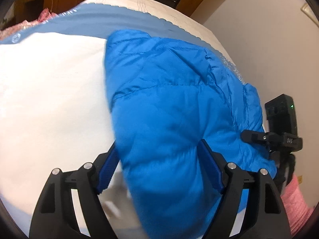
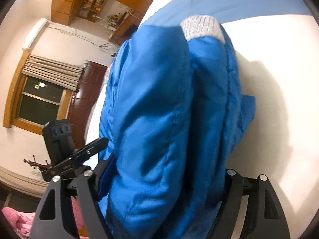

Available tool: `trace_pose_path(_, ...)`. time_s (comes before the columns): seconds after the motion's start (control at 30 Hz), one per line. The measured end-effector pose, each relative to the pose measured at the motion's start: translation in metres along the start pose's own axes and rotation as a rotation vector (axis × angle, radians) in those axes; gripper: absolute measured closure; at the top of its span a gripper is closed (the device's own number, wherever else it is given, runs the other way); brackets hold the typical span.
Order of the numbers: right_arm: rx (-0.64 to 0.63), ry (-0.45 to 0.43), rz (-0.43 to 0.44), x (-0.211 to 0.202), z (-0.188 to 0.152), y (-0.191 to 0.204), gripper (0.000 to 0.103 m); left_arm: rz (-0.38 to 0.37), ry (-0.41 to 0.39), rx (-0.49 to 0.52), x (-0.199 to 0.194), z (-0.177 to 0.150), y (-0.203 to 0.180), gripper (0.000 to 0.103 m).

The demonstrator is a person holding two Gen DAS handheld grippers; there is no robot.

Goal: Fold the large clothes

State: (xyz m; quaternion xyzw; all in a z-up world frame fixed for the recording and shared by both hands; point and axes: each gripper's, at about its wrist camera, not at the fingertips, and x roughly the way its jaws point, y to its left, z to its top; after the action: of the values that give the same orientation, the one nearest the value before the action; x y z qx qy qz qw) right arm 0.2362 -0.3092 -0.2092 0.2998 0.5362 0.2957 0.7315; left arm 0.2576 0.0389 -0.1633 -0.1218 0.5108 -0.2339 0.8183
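Observation:
A bright blue puffer jacket (image 1: pixel 169 107) is held up over a white bed sheet (image 1: pixel 49 91). My left gripper (image 1: pixel 159 161) is shut on a thick fold of the jacket, its blue pads (image 1: pixel 209 163) pressing both sides. My right gripper (image 2: pixel 159 179) is shut on another bunch of the same jacket (image 2: pixel 155 103); the fabric hides its right pad. The jacket's silver-white knit cuff (image 2: pixel 201 29) shows at the top of the right wrist view. The right gripper (image 1: pixel 275 137) shows at the jacket's right edge in the left wrist view, and the left gripper (image 2: pixel 79 155) at its left edge in the right wrist view.
A light blue bed cover (image 1: pixel 111 22) lies across the far side of the bed. Pink bedding (image 1: pixel 297 201) lies at the right edge and also shows in the right wrist view (image 2: pixel 18 219). A window (image 2: pixel 39 99), a dark door (image 2: pixel 85 99) and wooden shelving (image 2: pixel 91 2) stand beyond.

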Motion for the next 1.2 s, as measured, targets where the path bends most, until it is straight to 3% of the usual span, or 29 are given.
trace_pose_path(0.33,-0.063,-0.066,-0.048,-0.071,-0.057,0.025,0.018,0.086,-0.013,0.052,-0.031,-0.040,-0.028,0.026)
trace_pose_path(0.47,-0.066,-0.044,-0.201,-0.063,-0.077,0.027,0.019,0.107,0.011,0.056,-0.023,-0.054,-0.031,0.024)
trace_pose_path(0.73,0.023,-0.017,-0.285,-0.046,-0.085,0.003,0.019,0.132,0.050,0.018,-0.012,-0.057,-0.027,0.024)
trace_pose_path(0.87,-0.038,-0.058,-0.379,-0.063,-0.094,0.032,0.018,0.213,0.028,0.061,-0.038,-0.061,-0.046,0.025)
trace_pose_path(1.0,-0.098,-0.083,-0.555,-0.076,-0.110,0.067,0.006,0.244,0.015,0.030,-0.063,-0.064,-0.060,0.019)
trace_pose_path(1.2,-0.155,-0.121,-0.614,-0.084,-0.128,0.113,0.004,0.337,-0.034,0.019,-0.097,-0.075,-0.082,0.012)
